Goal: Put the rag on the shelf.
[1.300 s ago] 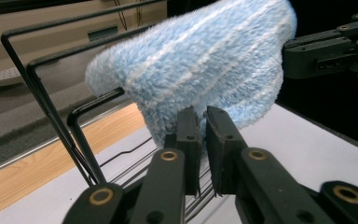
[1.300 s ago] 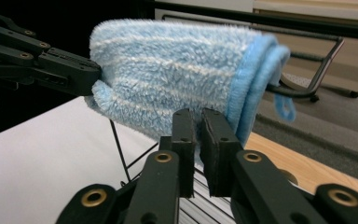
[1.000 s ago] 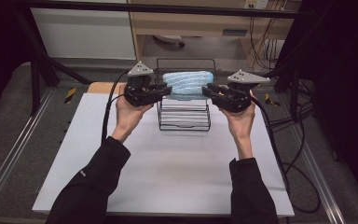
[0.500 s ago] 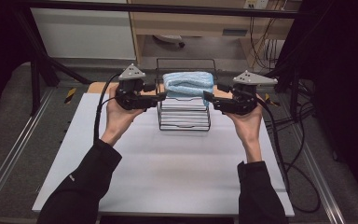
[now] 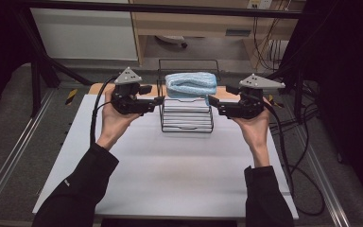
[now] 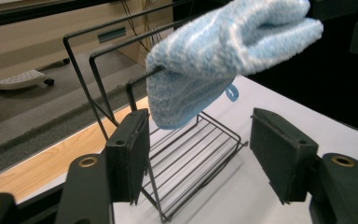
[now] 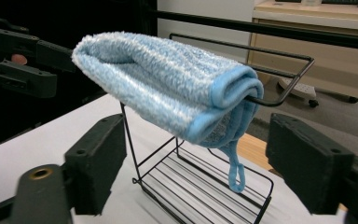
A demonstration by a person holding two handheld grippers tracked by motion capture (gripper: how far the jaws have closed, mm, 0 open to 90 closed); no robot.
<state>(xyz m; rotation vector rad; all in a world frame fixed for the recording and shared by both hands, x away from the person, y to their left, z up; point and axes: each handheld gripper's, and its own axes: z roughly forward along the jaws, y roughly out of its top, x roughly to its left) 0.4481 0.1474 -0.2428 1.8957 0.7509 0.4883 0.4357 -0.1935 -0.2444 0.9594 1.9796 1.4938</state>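
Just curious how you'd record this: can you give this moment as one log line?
cloth: folded, draped over wire rack | left tool: open, beside rack | right tool: open, beside rack | table: white

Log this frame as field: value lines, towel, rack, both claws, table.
towel: blue cloth, folded, draped over the rack's top bars; hanging loop dangles below it
rack: black wire rack, upright on the table, flat wire shelf at its base
left claw: left claw open, beside the rack, nothing between its jaws
right claw: right claw open, on the rack's other side, nothing between its jaws
table: white tabletop, wooden strip along its far edge
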